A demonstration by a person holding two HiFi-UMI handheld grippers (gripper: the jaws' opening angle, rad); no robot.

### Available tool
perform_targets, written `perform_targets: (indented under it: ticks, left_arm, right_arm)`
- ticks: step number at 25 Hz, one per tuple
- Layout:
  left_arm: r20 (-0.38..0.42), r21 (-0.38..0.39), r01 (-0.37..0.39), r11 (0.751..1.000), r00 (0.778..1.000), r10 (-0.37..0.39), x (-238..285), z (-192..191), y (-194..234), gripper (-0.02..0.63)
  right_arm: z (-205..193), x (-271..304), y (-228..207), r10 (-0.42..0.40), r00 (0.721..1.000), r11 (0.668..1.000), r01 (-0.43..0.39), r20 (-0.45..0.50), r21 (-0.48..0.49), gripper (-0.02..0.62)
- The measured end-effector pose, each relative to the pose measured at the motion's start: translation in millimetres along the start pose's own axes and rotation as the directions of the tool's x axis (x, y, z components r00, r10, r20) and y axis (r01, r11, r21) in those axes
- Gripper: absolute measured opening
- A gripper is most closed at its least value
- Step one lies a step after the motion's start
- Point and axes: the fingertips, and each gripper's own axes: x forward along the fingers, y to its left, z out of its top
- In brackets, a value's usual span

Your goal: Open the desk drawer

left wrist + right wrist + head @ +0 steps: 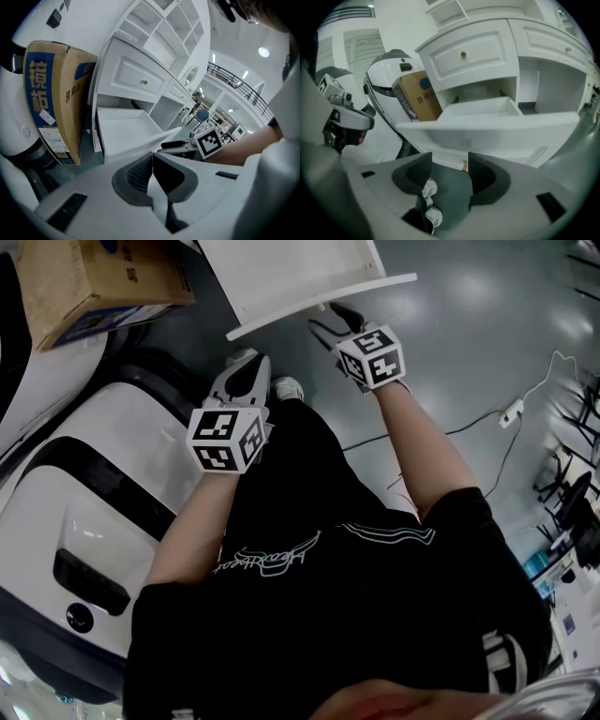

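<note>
The white desk drawer point(309, 282) stands pulled out, its inside bare point(124, 129). Its front panel point(497, 126) spans the right gripper view, with a small brass knob point(465, 165) showing just beyond my jaws. My right gripper point(450, 161) is open just below the drawer's front edge, nothing pressed between its pads; in the head view the right gripper point(334, 321) sits under that edge. My left gripper point(151, 157) is shut on nothing, a little back from the drawer and to its left point(246, 369).
A cardboard box point(56, 103) stands left of the desk. A large white machine with black bands point(84, 484) fills the left side. An upper drawer with a knob point(463, 55) stays closed. Cables and a power strip point(511, 412) lie on the grey floor at right.
</note>
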Motion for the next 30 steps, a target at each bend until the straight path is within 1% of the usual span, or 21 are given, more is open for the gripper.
perform_targets:
  ticks: [3,5,7,10,12,14,16,19,21,23,26,27,28,30]
  left_arm:
    - [0.01,-0.008,0.012,1.0,1.0,-0.012,-19.4,18.5,-13.3,0.005]
    - [0.027,-0.004,0.027,1.0,0.999,-0.027,-37.6,38.1,-28.3,0.005]
    - [0.052,0.004,0.049,0.999,0.997,-0.049,-59.0,62.5,-46.0,0.005]
    - [0.116,0.01,0.077,0.997,0.99,-0.078,-89.7,108.8,-66.9,0.005]
    - [0.162,0.008,0.093,0.996,0.982,-0.093,-111.3,142.5,-82.3,0.005]
    - [0.213,0.046,0.121,0.992,0.969,-0.128,-134.9,177.8,-103.3,0.005]
    - [0.253,0.114,0.149,0.982,0.952,-0.174,-161.5,205.8,-126.6,0.005]
    - [0.289,0.211,0.173,0.962,0.929,-0.231,-204.1,233.1,-155.9,0.005]
    - [0.307,0.245,0.185,0.952,0.916,-0.257,-229.1,247.0,-170.4,0.005]
    - [0.328,0.268,0.192,0.944,0.903,-0.277,-250.1,261.2,-182.9,0.005]
    - [0.358,0.312,0.195,0.93,0.882,-0.305,-278.4,279.1,-202.9,0.005]
    - [0.364,0.332,0.192,0.924,0.877,-0.313,-286.9,284.0,-209.1,0.005]
    - [0.37,0.351,0.188,0.917,0.872,-0.32,-294.7,289.1,-214.8,0.005]
    - [0.383,0.378,0.185,0.907,0.86,-0.335,-308.4,296.5,-225.3,0.005]
  right_arm:
    - [32.0,-41.2,26.7,0.066,0.996,0.998,-0.065,0.061,-0.028,0.252]
    - [56.9,-76.8,49.7,0.128,0.987,0.992,-0.125,0.102,-0.036,0.252]
    - [86.4,-114.2,71.8,0.177,0.974,0.984,-0.17,0.139,-0.063,0.252]
    - [143.0,-165.6,98.4,0.225,0.95,0.97,-0.197,0.215,-0.145,0.251]
    - [182.6,-203.7,115.9,0.26,0.924,0.959,-0.214,0.279,-0.185,0.236]
    - [223.5,-244.1,132.7,0.29,0.889,0.951,-0.225,0.355,-0.213,0.2]
    - [257.1,-280.4,148.3,0.306,0.858,0.944,-0.218,0.412,-0.247,0.172]
    - [291.0,-323.6,170.3,0.322,0.83,0.933,-0.197,0.455,-0.301,0.136]
    - [307.1,-349.7,183.5,0.33,0.811,0.927,-0.183,0.482,-0.327,0.087]
    - [321.6,-375.2,197.2,0.349,0.784,0.92,-0.181,0.514,-0.348,0.048]
    - [338.1,-409.4,220.1,0.404,0.728,0.904,-0.224,0.554,-0.365,0.01]
    - [342.1,-418.0,226.7,0.421,0.714,0.898,-0.242,0.559,-0.367,0.006]
    - [345.6,-425.2,232.6,0.436,0.704,0.892,-0.257,0.56,-0.372,0.006]
    - [349.8,-435.6,243.9,0.461,0.698,0.879,-0.275,0.548,-0.389,0.006]
